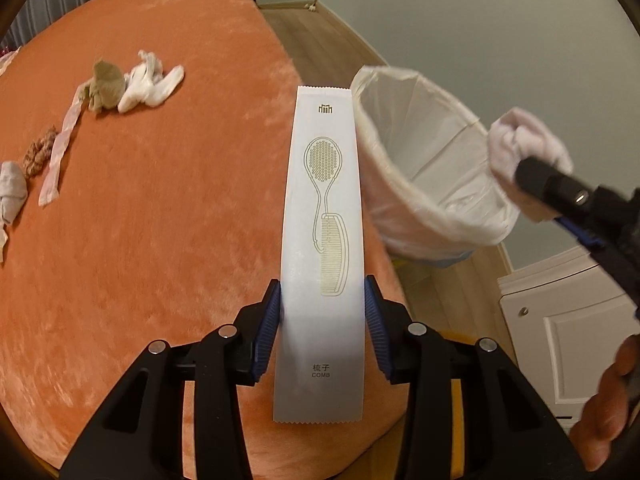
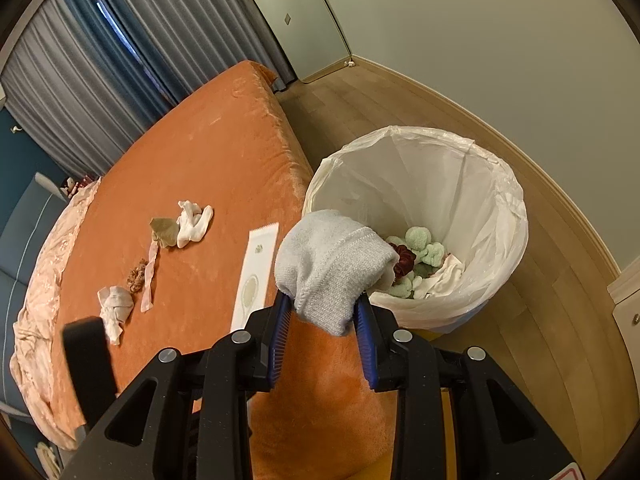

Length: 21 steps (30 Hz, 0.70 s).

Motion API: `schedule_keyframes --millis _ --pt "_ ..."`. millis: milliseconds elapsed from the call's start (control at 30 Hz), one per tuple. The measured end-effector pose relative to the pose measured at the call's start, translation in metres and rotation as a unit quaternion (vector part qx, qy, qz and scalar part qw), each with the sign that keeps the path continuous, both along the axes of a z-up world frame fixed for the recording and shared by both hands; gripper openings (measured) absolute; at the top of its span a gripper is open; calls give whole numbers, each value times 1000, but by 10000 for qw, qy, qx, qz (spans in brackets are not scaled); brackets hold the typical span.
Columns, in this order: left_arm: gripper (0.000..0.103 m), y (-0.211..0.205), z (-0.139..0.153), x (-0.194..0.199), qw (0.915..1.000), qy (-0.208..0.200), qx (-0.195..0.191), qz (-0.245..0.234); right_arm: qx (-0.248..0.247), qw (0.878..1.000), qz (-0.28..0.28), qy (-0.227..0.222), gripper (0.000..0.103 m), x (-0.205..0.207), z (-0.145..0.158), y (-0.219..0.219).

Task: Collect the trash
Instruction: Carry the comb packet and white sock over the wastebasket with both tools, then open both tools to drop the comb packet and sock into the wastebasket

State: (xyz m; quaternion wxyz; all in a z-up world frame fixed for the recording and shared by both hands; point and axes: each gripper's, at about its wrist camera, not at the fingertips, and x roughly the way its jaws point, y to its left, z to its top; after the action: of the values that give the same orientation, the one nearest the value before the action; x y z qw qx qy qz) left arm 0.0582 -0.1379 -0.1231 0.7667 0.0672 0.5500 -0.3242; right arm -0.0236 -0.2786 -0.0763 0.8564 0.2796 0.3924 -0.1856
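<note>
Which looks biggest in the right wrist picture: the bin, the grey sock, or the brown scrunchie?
1. Lined trash bin
2. Grey sock, though it's nearest the camera, so it looks bigger
3. Brown scrunchie on the bed

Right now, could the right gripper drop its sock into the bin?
Probably yes. The right gripper holds the grey sock beside the open bin, nothing between them; it only needs a short move over the rim.
</note>
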Motion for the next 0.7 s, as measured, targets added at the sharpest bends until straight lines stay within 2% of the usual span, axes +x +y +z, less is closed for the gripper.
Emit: schedule_keyframes --millis 233,600,700 --pt "39 -41 38 2 9986 -184 -388 -299 -70 9995 -271 -147 29 -9 14 -26" --pt "40 -109 49 5 9952 -214 -603 -740 -147 9972 -705 -218 29 -26 22 -77" --pt "55 -118 52 10 9955 -261 -627 -658 -160 9967 -771 -211 29 -27 22 -86"
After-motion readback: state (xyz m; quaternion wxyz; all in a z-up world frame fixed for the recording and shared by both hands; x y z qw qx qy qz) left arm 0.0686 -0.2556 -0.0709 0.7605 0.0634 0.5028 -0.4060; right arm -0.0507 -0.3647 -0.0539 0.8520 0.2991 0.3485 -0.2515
